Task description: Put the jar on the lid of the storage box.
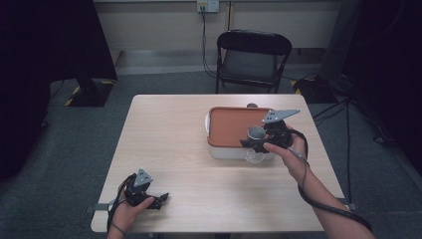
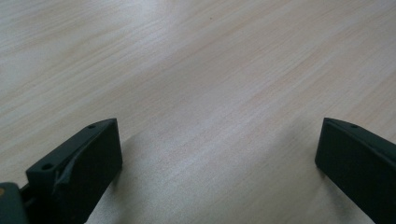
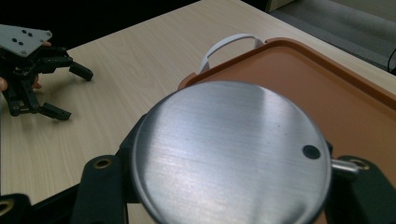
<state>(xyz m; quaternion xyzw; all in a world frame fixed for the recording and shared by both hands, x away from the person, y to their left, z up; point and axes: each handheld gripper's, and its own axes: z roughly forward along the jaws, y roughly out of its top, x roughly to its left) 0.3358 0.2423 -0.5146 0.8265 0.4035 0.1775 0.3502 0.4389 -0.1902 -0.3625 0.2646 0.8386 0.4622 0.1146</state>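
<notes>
My right gripper (image 1: 255, 142) is shut on a round object with a brushed-metal face (image 3: 229, 149) that has one small dark hole near its rim. In the high view this metal-faced object (image 1: 256, 133) hangs at the front right corner of a white box with an orange lid (image 1: 226, 124), and a clear rounded part (image 1: 254, 156) shows below it. The orange lid (image 3: 327, 102) and a white handle (image 3: 229, 44) lie just beyond the disc. My left gripper (image 1: 160, 200) rests open on the wooden table (image 2: 210, 70) near its front left corner, with nothing between its jaws.
A black folding chair (image 1: 254, 57) stands behind the table's far edge. A dark stand base (image 1: 89, 92) sits on the floor at the back left, and cables (image 1: 343, 114) run across the floor to the right. The left gripper (image 3: 77, 95) lies far from the box.
</notes>
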